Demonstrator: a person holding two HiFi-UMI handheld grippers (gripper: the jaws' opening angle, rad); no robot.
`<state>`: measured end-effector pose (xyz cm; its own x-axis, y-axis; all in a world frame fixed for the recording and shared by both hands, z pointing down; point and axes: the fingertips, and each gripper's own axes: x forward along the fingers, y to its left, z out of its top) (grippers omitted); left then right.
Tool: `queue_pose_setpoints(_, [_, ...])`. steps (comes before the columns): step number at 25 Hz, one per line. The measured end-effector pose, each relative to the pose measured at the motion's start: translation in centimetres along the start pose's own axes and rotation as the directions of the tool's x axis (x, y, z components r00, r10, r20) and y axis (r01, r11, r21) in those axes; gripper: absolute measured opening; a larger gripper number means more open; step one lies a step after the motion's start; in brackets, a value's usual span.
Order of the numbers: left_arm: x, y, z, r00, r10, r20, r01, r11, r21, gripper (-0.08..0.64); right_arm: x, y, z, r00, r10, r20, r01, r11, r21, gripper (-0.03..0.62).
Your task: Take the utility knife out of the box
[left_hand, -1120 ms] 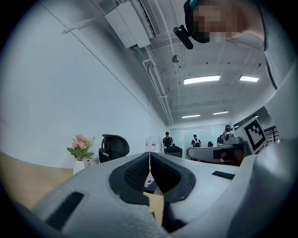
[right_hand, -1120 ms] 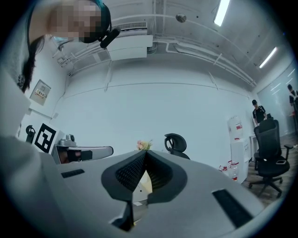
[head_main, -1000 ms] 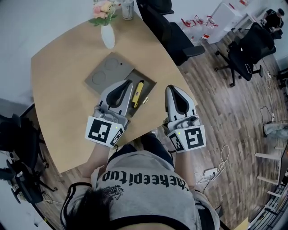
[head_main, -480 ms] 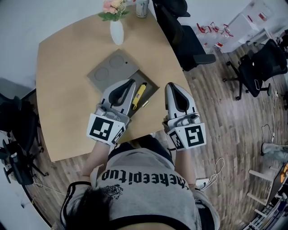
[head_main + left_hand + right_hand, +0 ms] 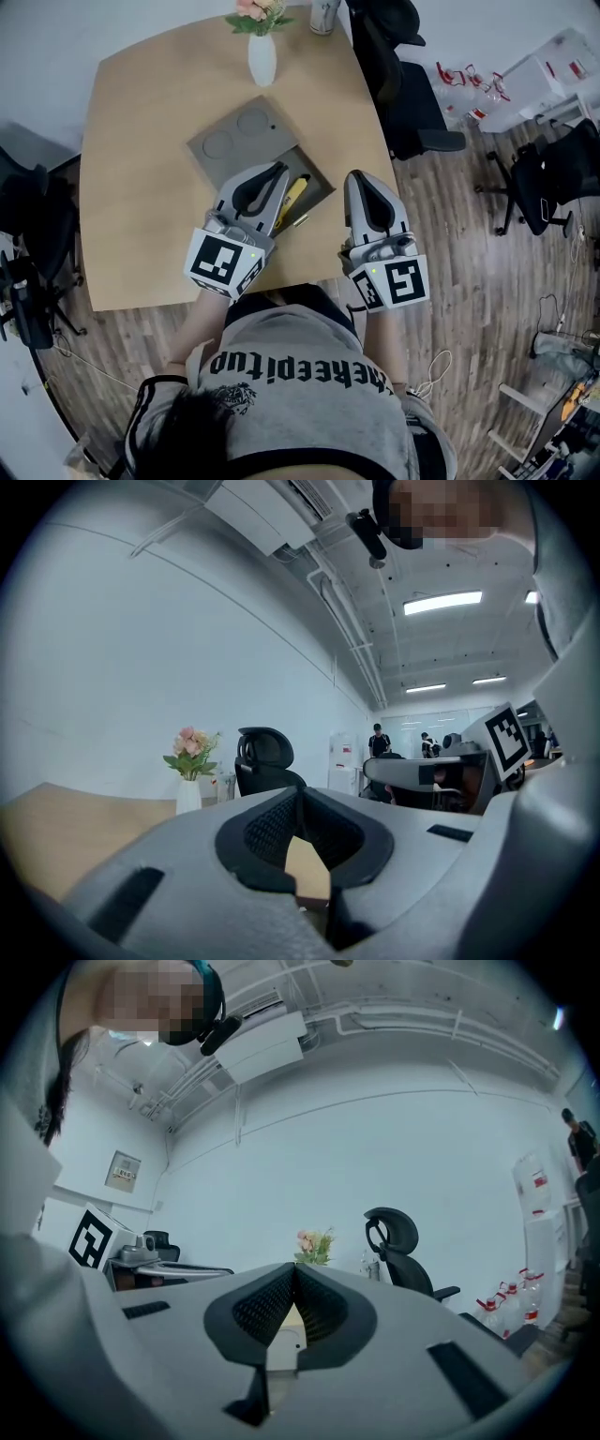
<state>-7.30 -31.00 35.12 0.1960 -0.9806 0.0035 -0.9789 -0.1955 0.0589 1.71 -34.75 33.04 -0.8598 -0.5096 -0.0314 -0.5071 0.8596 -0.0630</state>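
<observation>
Light-grey left tool (image 5: pixel 278 171) and right tool (image 5: pixel 357 178), both with black pads and black-and-white square markers. The table (image 5: pixel 141 187) is pale wood, the box (image 5: pixel 234 141) flat grey, and the utility knife (image 5: pixel 293 191) yellow, possibly dark-tipped. At the table's 12 o'clock is a white vase (image 5: pixel 262 58) with pink flowers (image 5: pixel 261 9) and green leaves. At 3 o'clock, a brown plank-grained floor (image 5: pixel 487 309).

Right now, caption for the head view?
Left gripper and right gripper, both shut, near the open box holding a yellow utility knife.

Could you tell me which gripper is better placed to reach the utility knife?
Probably left: the left gripper is right beside the utility knife in the box; the right gripper sits farther away.
</observation>
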Motion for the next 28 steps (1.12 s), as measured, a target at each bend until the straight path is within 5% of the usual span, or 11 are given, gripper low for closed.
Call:
queue_pose_setpoints(16, [2.5, 0.1, -6.5, 0.976, 0.088, -0.201, -0.095, 0.995, -0.023, 0.021, 2.2, -2.3, -5.3, 0.986, 0.130, -0.100, -0.121, 0.989, 0.084, 0.006])
queue_pose_setpoints(28, [3.2, 0.3, -14.0, 0.903, 0.091, -0.420, -0.120, 0.992, -0.042, 0.023, 2.7, -2.8, -8.6, 0.968, 0.193, -0.162, -0.172, 0.976, 0.137, 0.006])
